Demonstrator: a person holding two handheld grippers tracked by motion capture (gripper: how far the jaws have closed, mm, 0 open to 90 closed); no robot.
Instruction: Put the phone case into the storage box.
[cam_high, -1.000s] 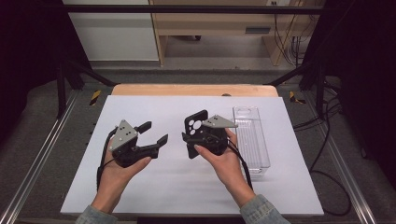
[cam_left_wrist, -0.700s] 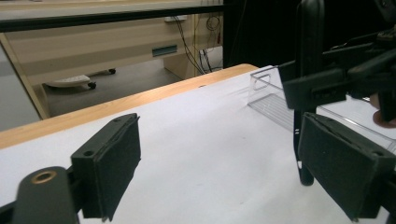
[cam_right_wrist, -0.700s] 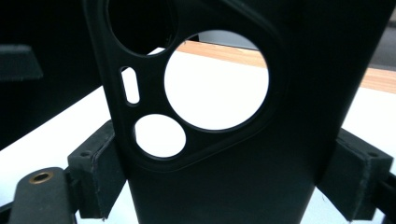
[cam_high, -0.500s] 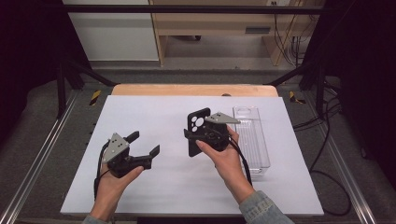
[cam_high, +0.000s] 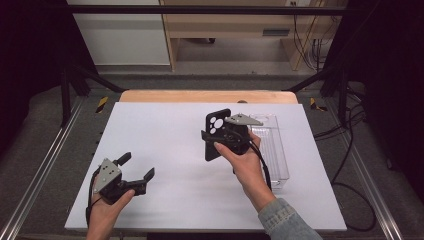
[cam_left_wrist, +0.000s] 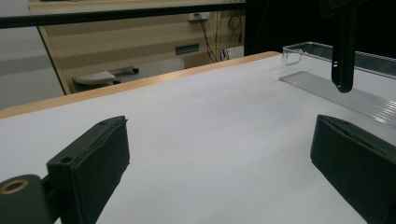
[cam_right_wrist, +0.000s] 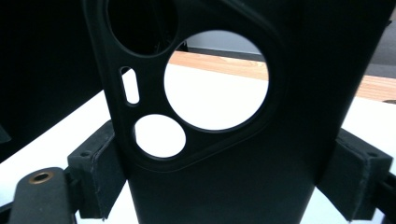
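A black phone case (cam_high: 215, 134) with round camera cutouts is held upright above the middle of the white table (cam_high: 160, 130). My right gripper (cam_high: 213, 143) is shut on its lower part. In the right gripper view the case (cam_right_wrist: 219, 186) stands between both pads (cam_right_wrist: 100, 172), with the table showing through its holes. My left gripper (cam_high: 137, 166) rests low near the table's front left corner, jaws wide apart and empty. From the left gripper (cam_left_wrist: 219, 158) view, the case (cam_left_wrist: 344, 46) hangs edge-on at the upper right.
A clear plastic tray (cam_high: 272, 150) lies lengthwise on the right side of the table, just beyond my right hand; it appears as the tray (cam_left_wrist: 327, 65) in the left gripper view. A wooden strip (cam_high: 205, 96) borders the far edge. Metal rails flank the table.
My left gripper has drawn back and leftward toward the front left corner, still open. The right gripper has kept the phone case at almost the same spot.
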